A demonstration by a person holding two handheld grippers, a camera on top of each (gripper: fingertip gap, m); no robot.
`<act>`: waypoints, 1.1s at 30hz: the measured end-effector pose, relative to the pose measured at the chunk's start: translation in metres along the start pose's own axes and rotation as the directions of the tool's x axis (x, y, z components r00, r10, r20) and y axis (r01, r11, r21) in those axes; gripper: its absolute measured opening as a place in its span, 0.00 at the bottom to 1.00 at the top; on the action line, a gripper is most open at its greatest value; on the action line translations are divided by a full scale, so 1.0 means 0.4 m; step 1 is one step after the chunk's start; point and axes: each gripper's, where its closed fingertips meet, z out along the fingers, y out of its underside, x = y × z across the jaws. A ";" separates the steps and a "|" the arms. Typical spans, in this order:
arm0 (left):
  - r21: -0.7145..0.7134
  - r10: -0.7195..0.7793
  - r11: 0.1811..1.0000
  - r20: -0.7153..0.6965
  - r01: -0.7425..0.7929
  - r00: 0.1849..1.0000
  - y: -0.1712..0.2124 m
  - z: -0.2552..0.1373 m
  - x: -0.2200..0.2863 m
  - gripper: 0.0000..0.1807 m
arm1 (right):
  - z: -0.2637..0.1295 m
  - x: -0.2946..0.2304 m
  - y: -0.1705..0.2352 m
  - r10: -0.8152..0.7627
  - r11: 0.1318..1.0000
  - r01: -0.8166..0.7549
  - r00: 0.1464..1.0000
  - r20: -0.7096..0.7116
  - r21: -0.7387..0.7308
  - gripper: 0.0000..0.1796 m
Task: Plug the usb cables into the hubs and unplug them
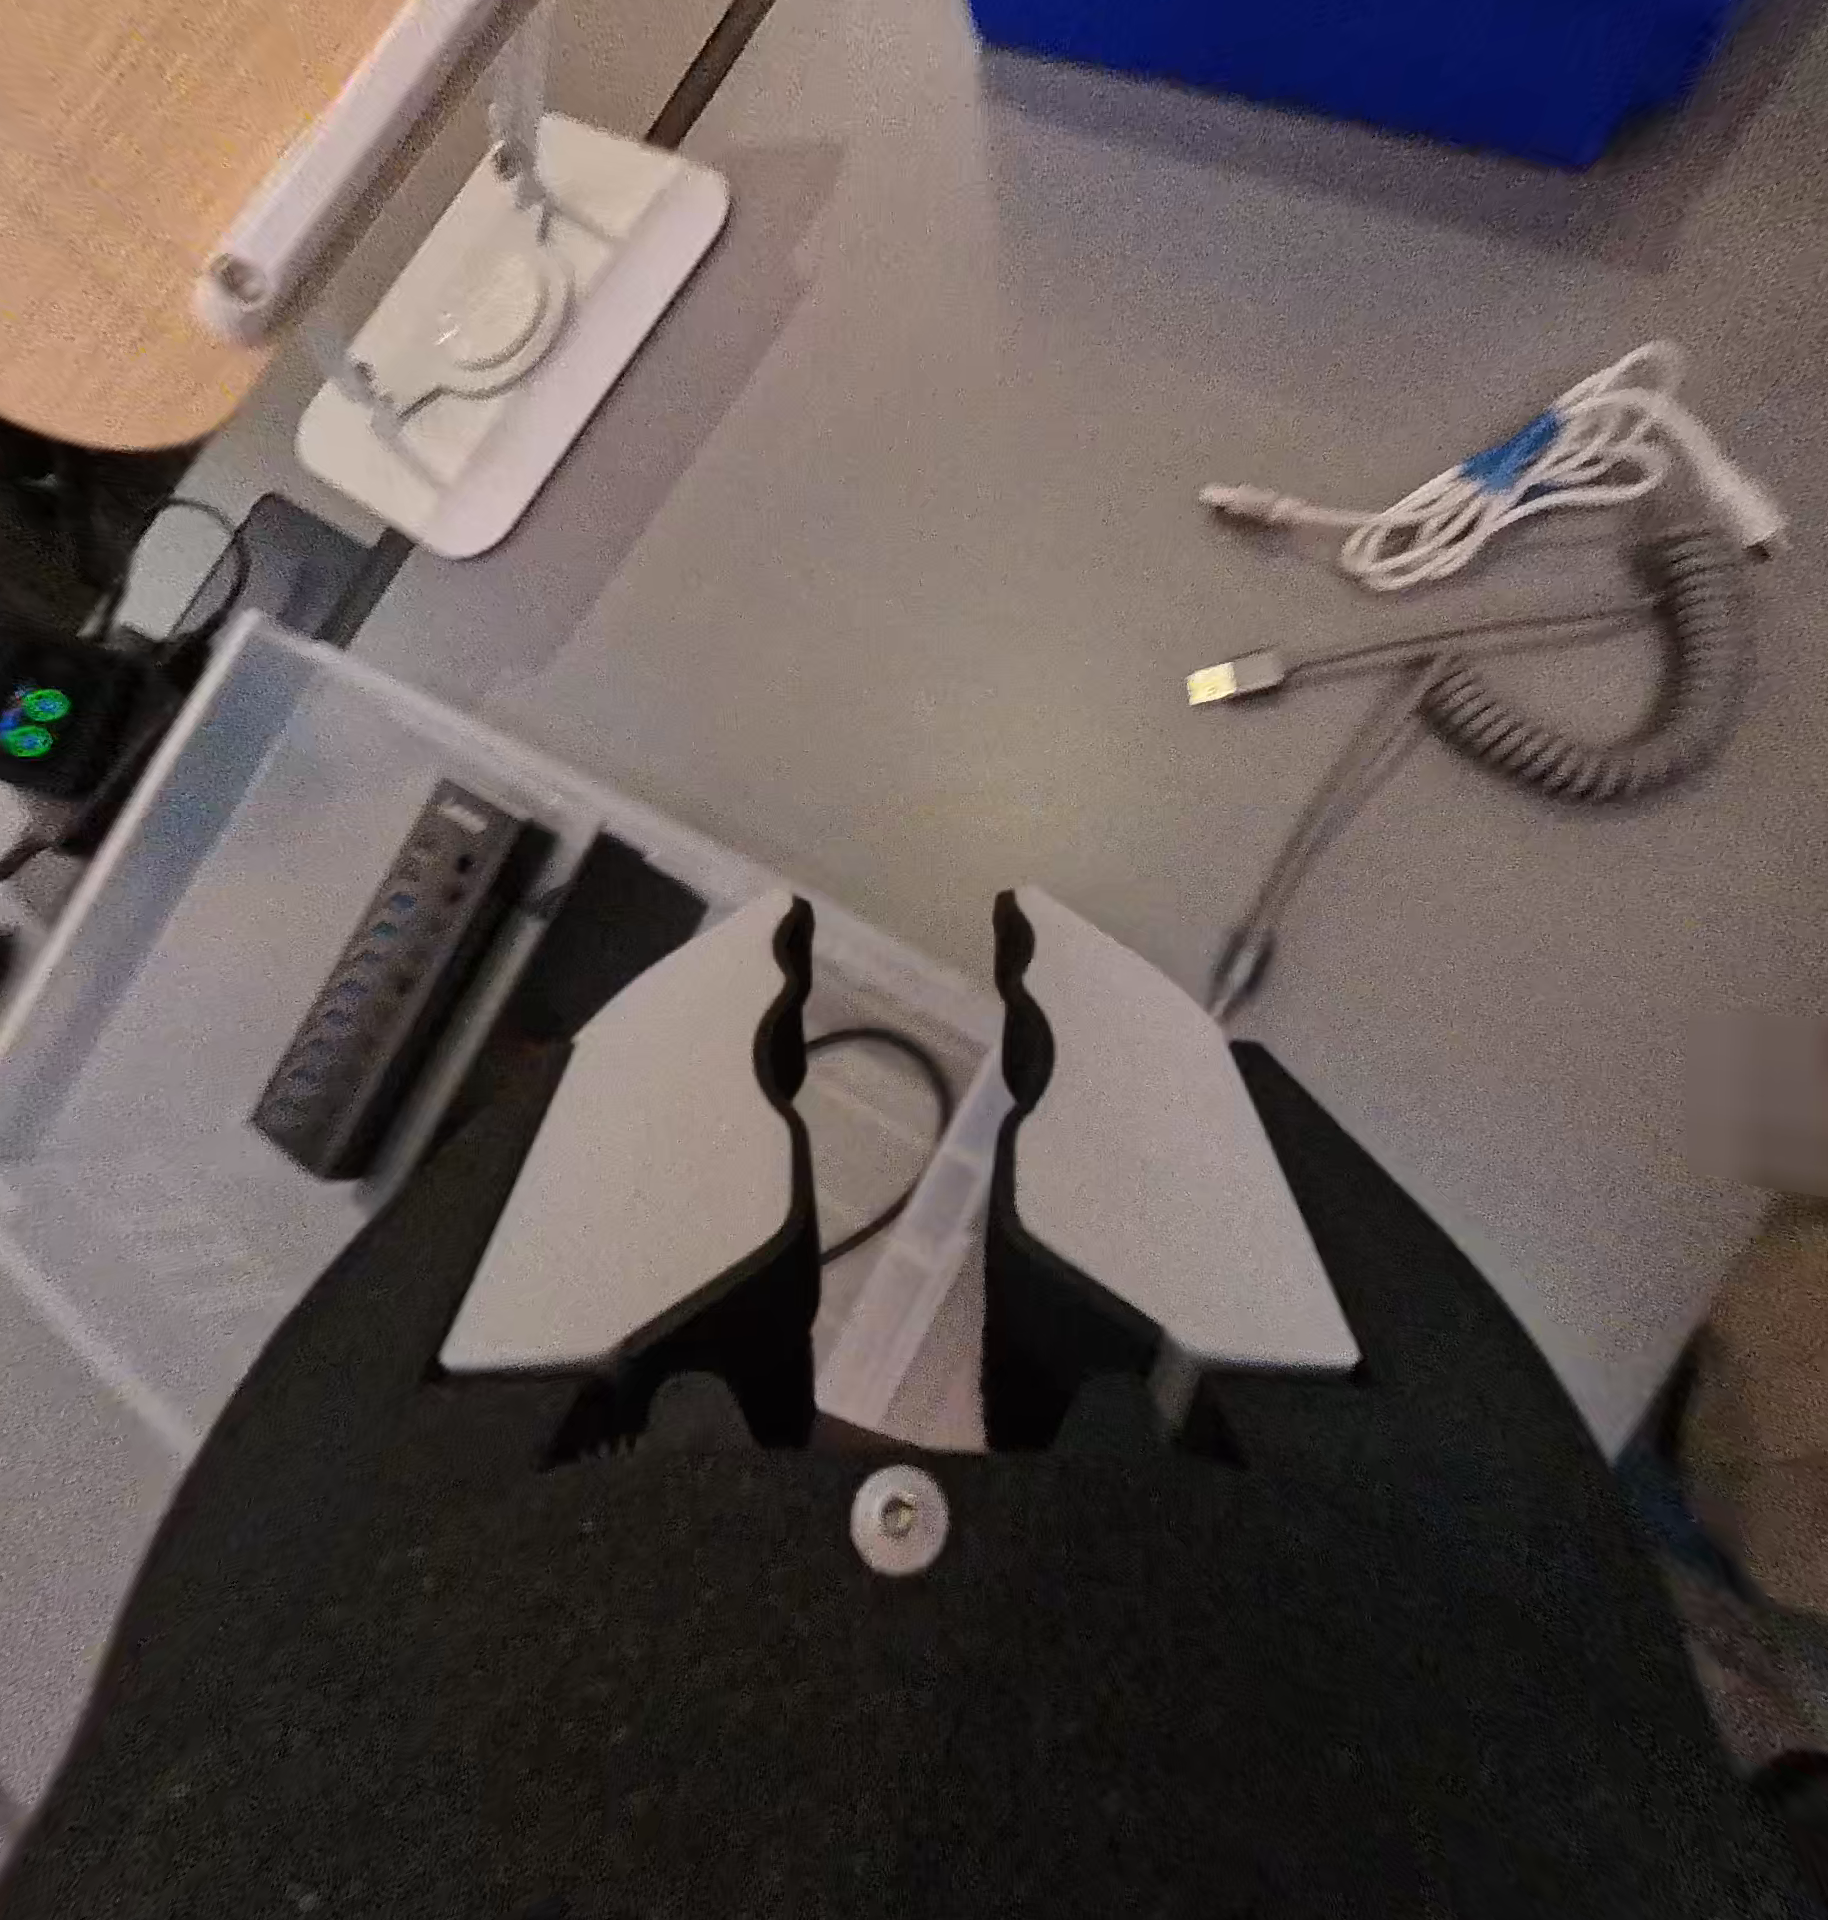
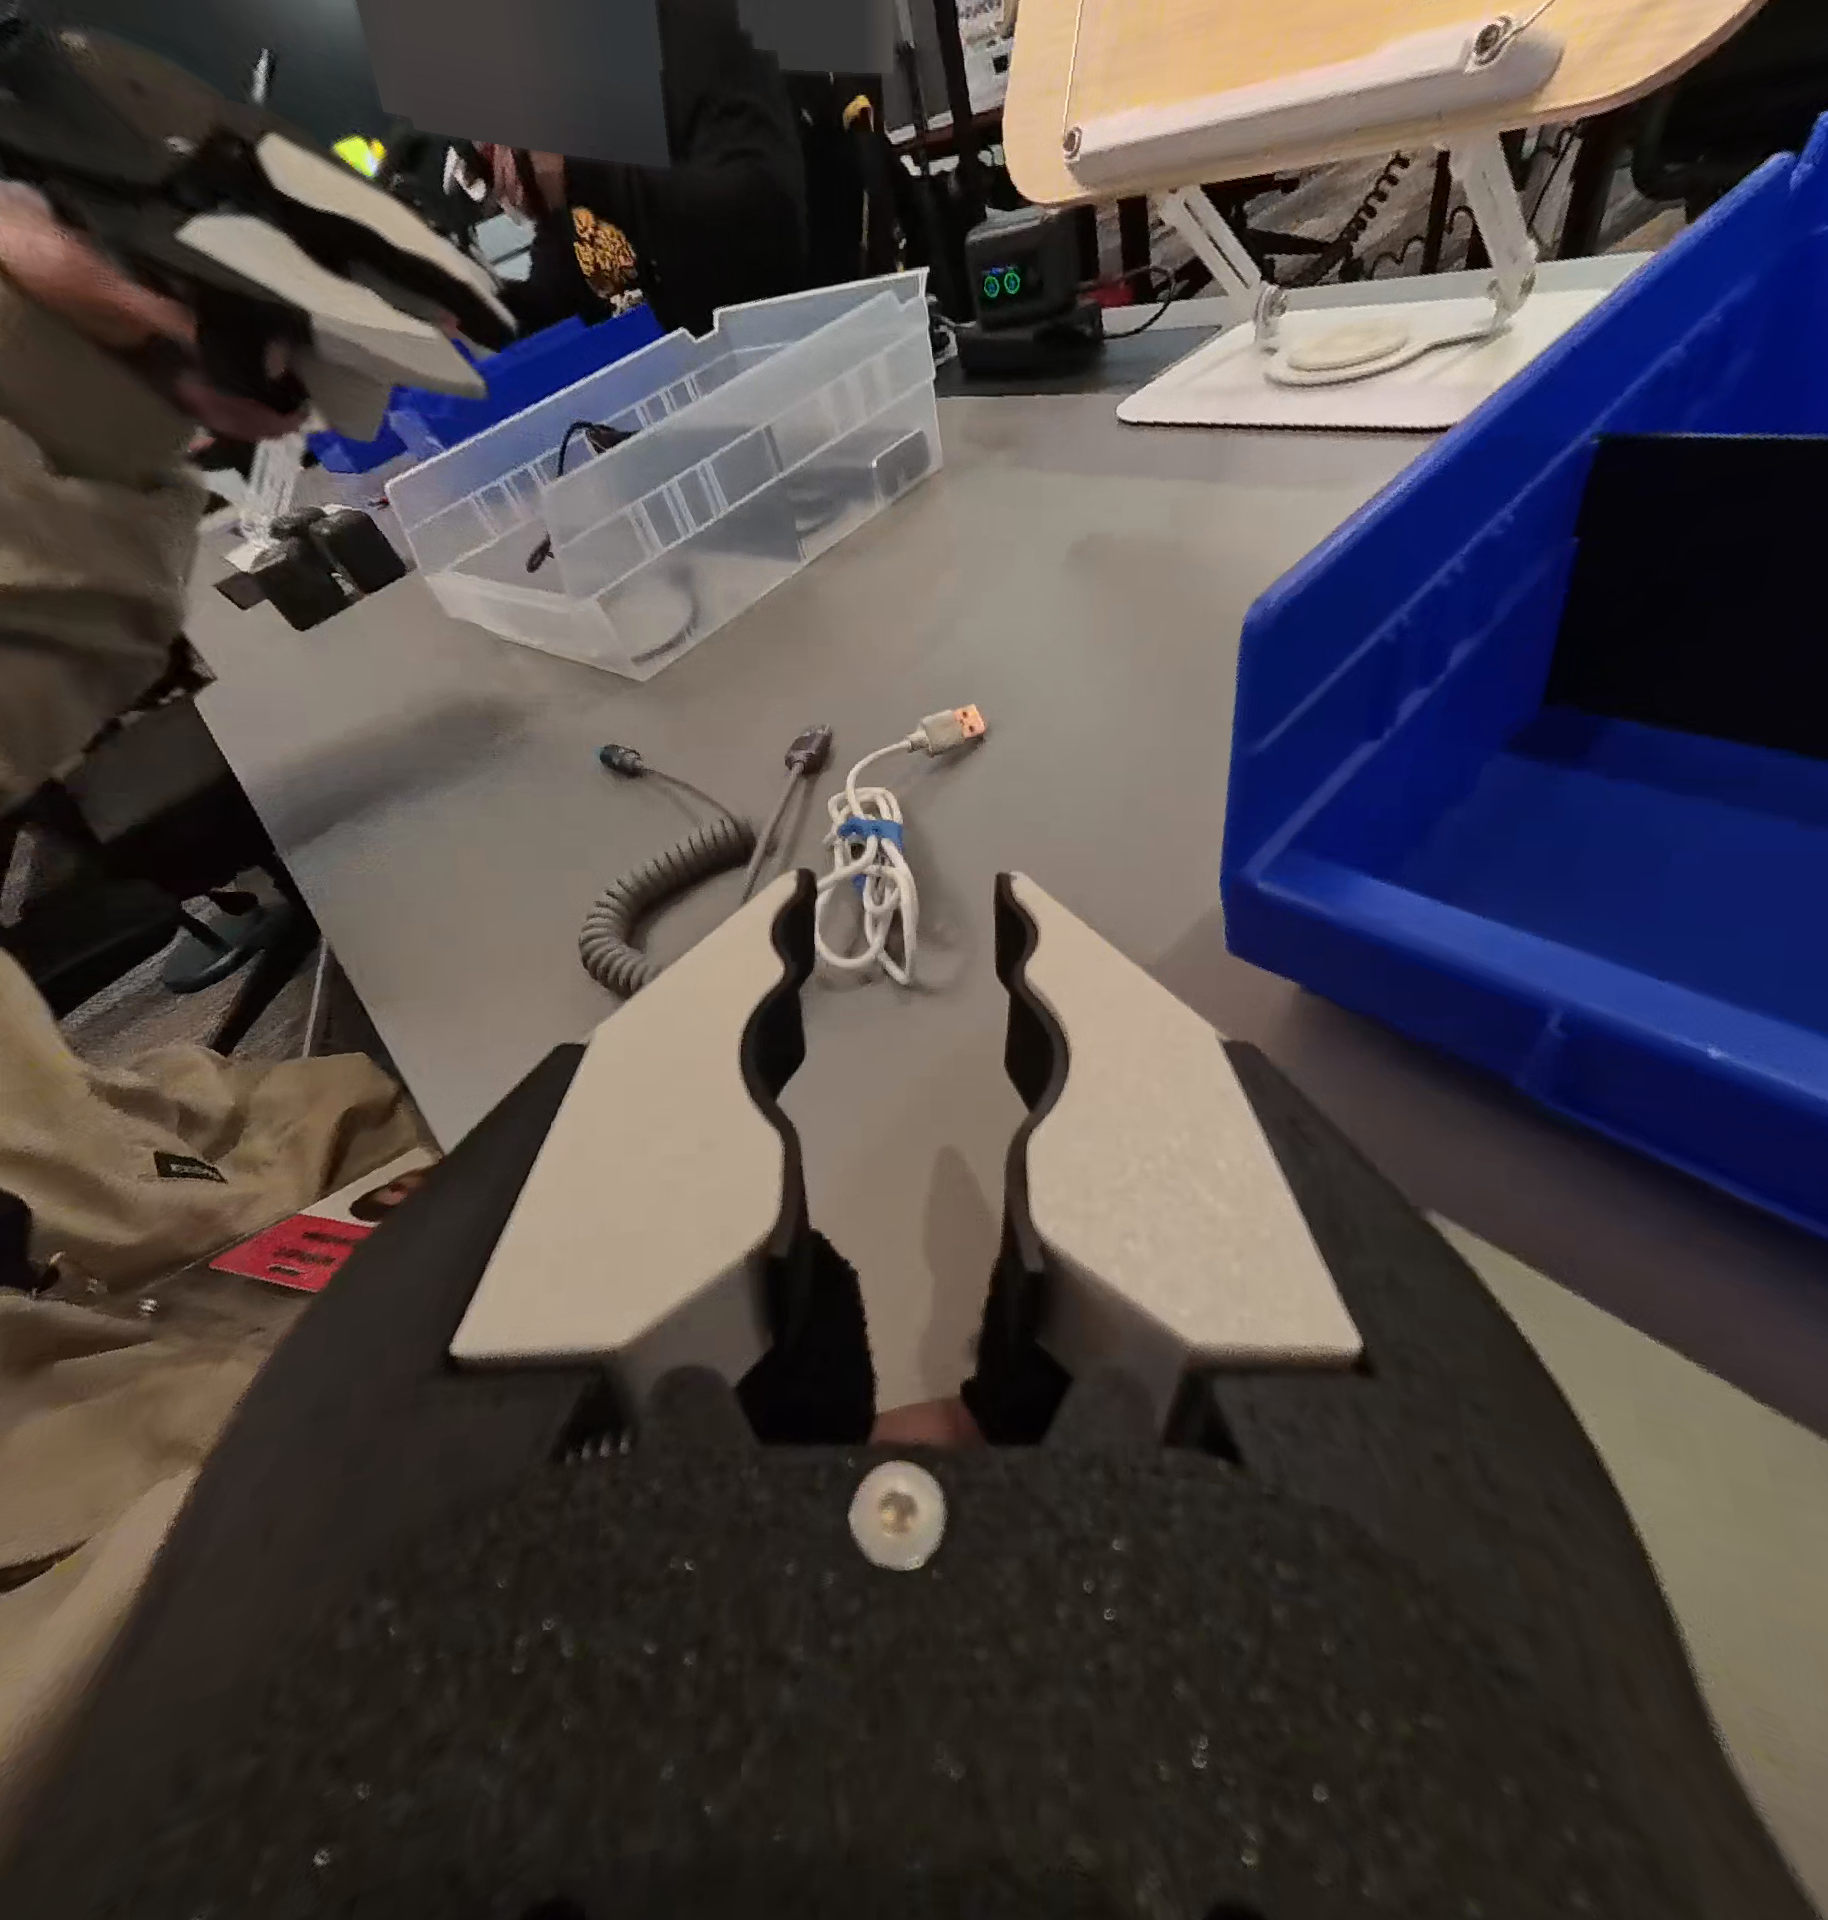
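Hovering above the clear plastic bin [image 1: 266, 727], the left gripper [image 1: 905, 925] had its jaws spread with nothing between them. Inside the bin lay a black multi-port USB hub [image 1: 390, 987], set near the bin's left side, with a thin black cord [image 1: 889, 1091] looping in the compartment under the fingertips. In the right wrist view this same gripper [image 2: 370, 301] showed high at the far left, blurred, held by a person in a tan sleeve [image 2: 48, 499].

The right gripper [image 2: 905, 914] was held low over the grey table [image 2: 1045, 623], jaws likewise apart and empty. Just beyond its tips lay the white USB cable [image 2: 868, 894], bundled with a blue tie, its metal plug [image 2: 951, 727] pointing far and to the right. Beside it on the left lay a grey coiled cable [image 2: 661, 883], its straight tails ending in two dark plugs [image 2: 619, 758] that rested on the table, well apart from the clear bin farther off.

A blue storage bin [image 2: 1512, 831] stood at the right. At the far side, a white stand [image 2: 1336, 353] carried a tilted wooden board [image 2: 1253, 73], and a small black device with green lights [image 2: 1003, 281] sat to the stand's left, beyond the clear bin.
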 end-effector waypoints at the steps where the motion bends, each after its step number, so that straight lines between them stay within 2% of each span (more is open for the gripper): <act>1: -0.045 0.033 0.998 0.018 -0.032 0.999 0.017 -0.001 -0.050 0.19 | 0.006 -0.001 -0.004 -0.001 1.000 0.000 1.000 0.011 0.006 0.19; 4: -0.166 0.121 0.979 -0.009 -0.121 0.993 0.056 0.036 -0.186 0.19 | 0.024 -0.005 -0.007 0.003 1.000 -0.003 0.999 0.049 0.009 0.19; 6: -0.312 0.171 0.932 -0.078 -0.187 0.982 0.111 0.086 -0.272 0.16 | 0.036 -0.010 -0.005 0.008 1.000 -0.008 0.997 0.077 -0.001 0.19; 7: -0.388 0.193 0.898 -0.074 -0.206 0.978 0.140 0.116 -0.328 0.17 | 0.042 -0.012 -0.004 0.011 1.000 -0.010 0.996 0.089 -0.006 0.19; 8: -0.440 0.205 0.873 -0.063 -0.211 0.977 0.162 0.148 -0.380 0.23 | 0.048 -0.013 -0.002 0.014 1.000 -0.013 0.995 0.097 -0.011 0.19; 10: -0.475 0.168 0.856 -0.117 -0.203 0.979 0.188 0.200 -0.425 0.31 | 0.056 -0.017 0.002 0.025 0.999 -0.023 0.993 0.114 -0.023 0.19; 12: -0.458 0.147 0.860 -0.201 -0.226 0.969 0.197 0.236 -0.426 0.35 | 0.061 -0.016 0.006 0.038 0.999 -0.034 0.992 0.121 -0.030 0.19; 18: -0.441 0.237 0.804 -0.379 -0.399 0.895 0.243 0.267 -0.372 0.24 | 0.069 0.008 0.022 0.059 0.997 -0.054 0.993 0.099 -0.056 0.19; 21: -0.446 0.265 0.784 -0.390 -0.433 0.882 0.265 0.296 -0.369 0.24 | 0.070 0.015 0.019 0.082 0.996 -0.077 0.991 0.101 -0.050 0.19; 26: -0.458 0.206 0.794 -0.416 -0.400 0.886 0.286 0.331 -0.354 0.20 | 0.078 0.017 0.016 0.099 0.994 -0.094 0.989 0.109 -0.048 0.19; 32: -0.462 0.171 0.819 -0.370 -0.341 0.913 0.285 0.338 -0.359 0.17 | 0.086 0.015 0.020 0.107 0.993 -0.100 0.987 0.119 -0.063 0.19; 33: -0.461 0.185 0.816 -0.363 -0.348 0.913 0.287 0.339 -0.364 0.14 | 0.087 0.013 0.020 0.107 0.993 -0.100 0.987 0.123 -0.066 0.19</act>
